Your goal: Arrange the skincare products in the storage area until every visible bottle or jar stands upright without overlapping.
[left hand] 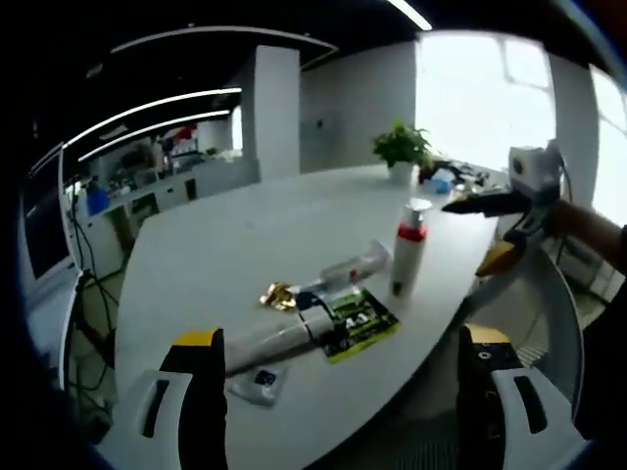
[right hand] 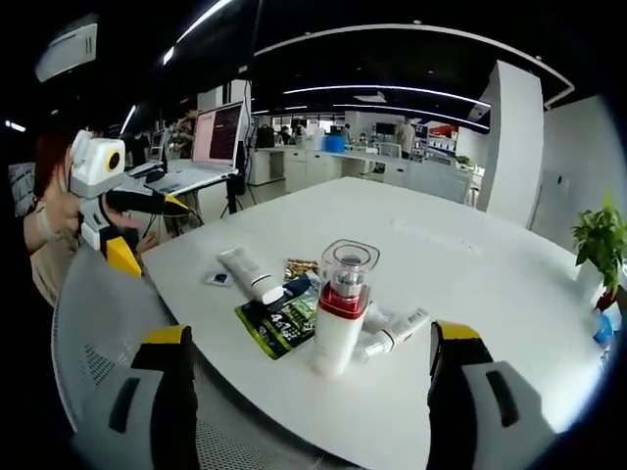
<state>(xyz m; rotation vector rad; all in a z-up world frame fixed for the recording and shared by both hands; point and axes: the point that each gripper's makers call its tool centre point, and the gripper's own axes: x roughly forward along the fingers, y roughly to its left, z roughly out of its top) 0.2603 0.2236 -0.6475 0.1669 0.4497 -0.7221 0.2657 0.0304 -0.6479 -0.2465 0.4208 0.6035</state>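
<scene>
A white bottle [left hand: 409, 245] with a red band and clear cap stands upright on the white table [left hand: 245, 225]. Beside it lie a clear tube [left hand: 355, 266], a white tube [left hand: 279, 340], a green sachet [left hand: 358, 323], a scrap of gold foil [left hand: 277, 295] and a small sachet [left hand: 260, 382]. My left gripper [left hand: 341, 392] hovers open before the table's near edge. My right gripper [left hand: 477, 235] comes in from the right, open, near the bottle. In the right gripper view the bottle [right hand: 343, 304] stands between my open right gripper's [right hand: 310, 338] jaws' lines, farther out, with tubes [right hand: 250, 274] [right hand: 392, 338] flat around it.
A potted plant [left hand: 400, 147] [right hand: 598, 240] stands at the table's far end. A laptop [right hand: 216, 137] sits on a desk behind. A mesh chair [right hand: 98, 323] is near the table edge. A person [right hand: 44, 225] holds the left gripper [right hand: 147, 230].
</scene>
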